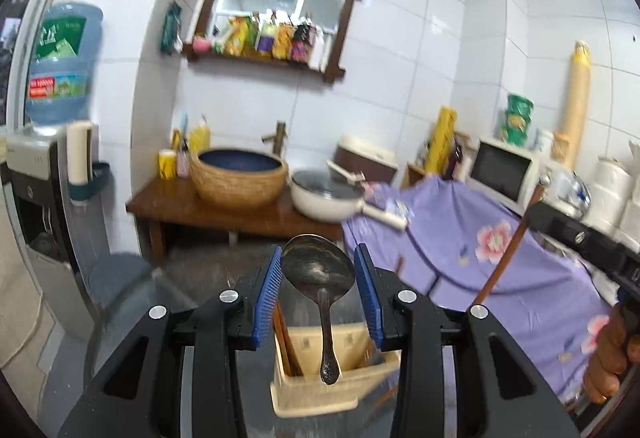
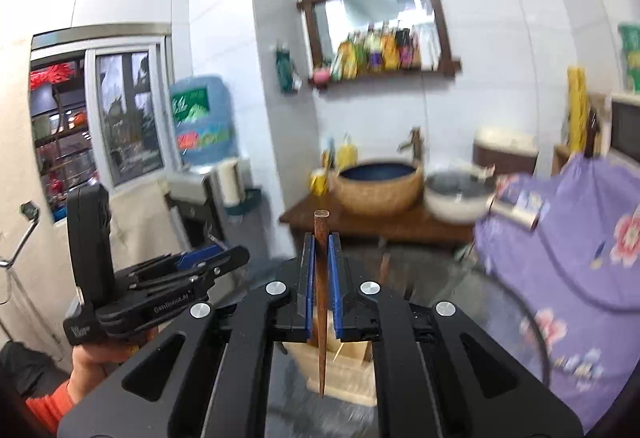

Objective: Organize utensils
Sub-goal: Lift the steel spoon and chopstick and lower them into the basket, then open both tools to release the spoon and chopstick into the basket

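Note:
My left gripper (image 1: 319,249) is shut on a metal spoon (image 1: 326,326). The blue pads press the sides of its bowl and the handle hangs down. Under it stands a beige utensil holder (image 1: 312,394) with brown chopsticks (image 1: 286,342) in its left compartment. My right gripper (image 2: 321,238) is shut on a single brown wooden chopstick (image 2: 320,318), whose thin end points down above the same holder (image 2: 344,366). Each gripper shows in the other's view, the right gripper (image 1: 580,238) at the right edge and the left gripper (image 2: 168,274) at the left.
The holder stands on a round glass table (image 2: 500,302). A purple floral cloth (image 1: 500,258) covers things to the right. Behind are a wooden counter (image 1: 208,209) with a woven basin (image 1: 240,177), a white pan (image 1: 328,197), a microwave (image 1: 504,165) and a water dispenser (image 1: 48,197).

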Motion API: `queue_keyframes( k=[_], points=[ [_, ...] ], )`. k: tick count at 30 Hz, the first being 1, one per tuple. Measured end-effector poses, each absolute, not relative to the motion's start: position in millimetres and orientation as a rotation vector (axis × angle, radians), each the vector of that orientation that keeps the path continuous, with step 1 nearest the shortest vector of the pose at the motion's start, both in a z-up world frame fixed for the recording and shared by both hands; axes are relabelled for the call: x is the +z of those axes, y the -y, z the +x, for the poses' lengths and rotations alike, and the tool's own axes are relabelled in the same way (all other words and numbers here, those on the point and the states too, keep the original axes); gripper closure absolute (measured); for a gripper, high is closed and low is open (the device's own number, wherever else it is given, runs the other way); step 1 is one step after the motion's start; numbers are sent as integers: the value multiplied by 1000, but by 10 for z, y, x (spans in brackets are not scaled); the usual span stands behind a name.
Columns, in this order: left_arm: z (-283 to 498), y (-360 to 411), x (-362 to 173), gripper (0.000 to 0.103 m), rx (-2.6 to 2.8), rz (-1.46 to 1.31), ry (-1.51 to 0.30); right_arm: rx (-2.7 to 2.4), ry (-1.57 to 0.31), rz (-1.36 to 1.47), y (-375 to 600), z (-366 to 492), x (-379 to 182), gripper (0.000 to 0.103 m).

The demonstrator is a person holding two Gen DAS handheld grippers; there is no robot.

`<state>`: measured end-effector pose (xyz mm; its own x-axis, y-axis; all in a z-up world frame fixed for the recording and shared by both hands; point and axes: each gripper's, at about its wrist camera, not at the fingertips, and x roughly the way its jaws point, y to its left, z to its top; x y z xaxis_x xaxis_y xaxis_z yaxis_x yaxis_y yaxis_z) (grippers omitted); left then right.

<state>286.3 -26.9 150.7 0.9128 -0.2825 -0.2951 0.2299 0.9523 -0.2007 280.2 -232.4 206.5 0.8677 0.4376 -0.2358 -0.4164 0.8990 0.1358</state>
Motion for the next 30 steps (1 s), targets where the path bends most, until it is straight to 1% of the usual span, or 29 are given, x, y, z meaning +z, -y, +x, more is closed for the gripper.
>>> queue_keyframes(
  k=[3,6,11,14,18,24,30],
  points=[
    [3027,285,1560,67,-246,-185,-321,416,-223,70,2275,2936,2227,95],
    [3163,363,1445,67,-209,-163,-327,371,-213,59,2200,3135,2197,95],
    [3347,455,993,67,-220,-161,-412,341,-283,55,2098,3420,1746,95],
    [3375,468,801,67,-232,-163,-437,331,-332,54,2067,3532,1416,95],
    [3352,498,571,67,-240,-142,-460,331,-379,53,2035,3604,1129,95],
    [3352,515,310,67,-248,-119,-502,332,-398,31,1998,3608,909,95],
    [3339,563,173,67,-251,-101,-524,322,-394,11,1990,3578,837,95]
  ],
)
